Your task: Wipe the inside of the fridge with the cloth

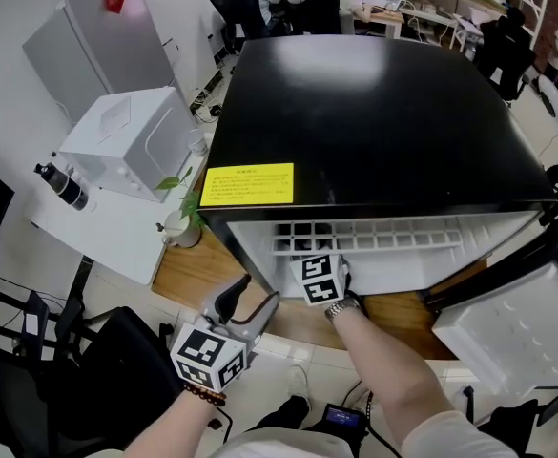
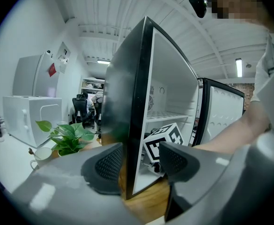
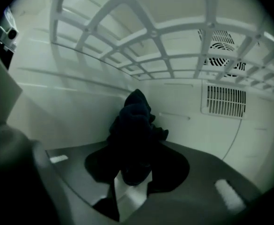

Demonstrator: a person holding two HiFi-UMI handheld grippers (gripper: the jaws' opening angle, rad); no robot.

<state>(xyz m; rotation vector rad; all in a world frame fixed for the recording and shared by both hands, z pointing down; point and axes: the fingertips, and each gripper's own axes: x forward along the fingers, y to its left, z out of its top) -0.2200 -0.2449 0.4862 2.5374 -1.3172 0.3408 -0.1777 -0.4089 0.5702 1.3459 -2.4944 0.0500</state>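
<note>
Under the white wire shelf of the black fridge, the right gripper had its jaws pressed on the dark cloth, which stuck out ahead toward the back wall, while the left gripper hung outside, jaws apart and empty, much farther away.

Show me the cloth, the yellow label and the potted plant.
cloth (image 3: 134, 135): right gripper view, middle of the dark bundle.
yellow label (image 1: 248, 184): head view, centre of the sticker.
potted plant (image 2: 67, 136): left gripper view, green leaves.
</note>
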